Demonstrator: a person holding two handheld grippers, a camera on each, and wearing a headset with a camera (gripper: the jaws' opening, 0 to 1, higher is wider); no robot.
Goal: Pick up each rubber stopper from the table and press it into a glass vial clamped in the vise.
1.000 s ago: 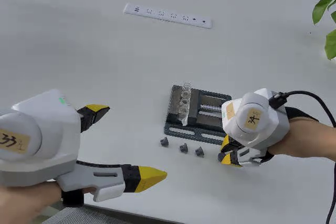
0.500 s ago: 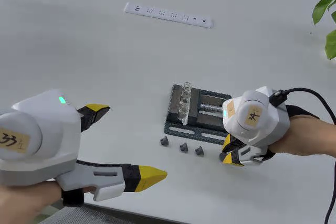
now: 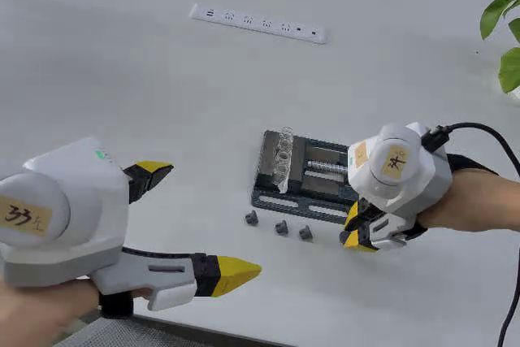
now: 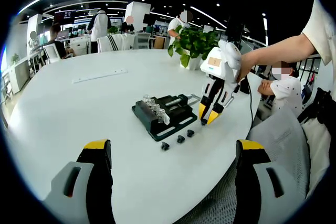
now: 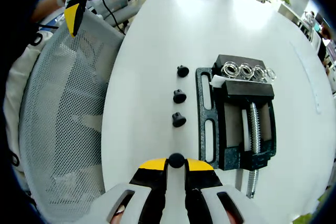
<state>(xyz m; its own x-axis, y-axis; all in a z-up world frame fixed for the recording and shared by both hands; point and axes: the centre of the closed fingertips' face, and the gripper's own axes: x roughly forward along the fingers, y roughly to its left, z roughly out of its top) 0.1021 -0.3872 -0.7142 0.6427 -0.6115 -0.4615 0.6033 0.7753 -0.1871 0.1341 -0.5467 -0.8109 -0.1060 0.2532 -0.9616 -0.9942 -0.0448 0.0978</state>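
Observation:
A black vise on the white table clamps a row of clear glass vials, seen too in the right gripper view as vials at the vise's far end. Three dark rubber stoppers lie in a line before it. My right gripper hovers just right of that line, shut on a fourth stopper pinched between its yellow tips. My left gripper stands wide open at the lower left, well away from the vise, nothing between its fingers. The left gripper view shows the vise, the stoppers and the right gripper.
A white power strip lies far back on the table. Plant leaves hang in at the right edge. A cable trails from the right gripper. A grey mesh chair sits past the table's near edge.
The right gripper has risen slightly above the table with the stopper between its tips. The left gripper has stayed where it was.

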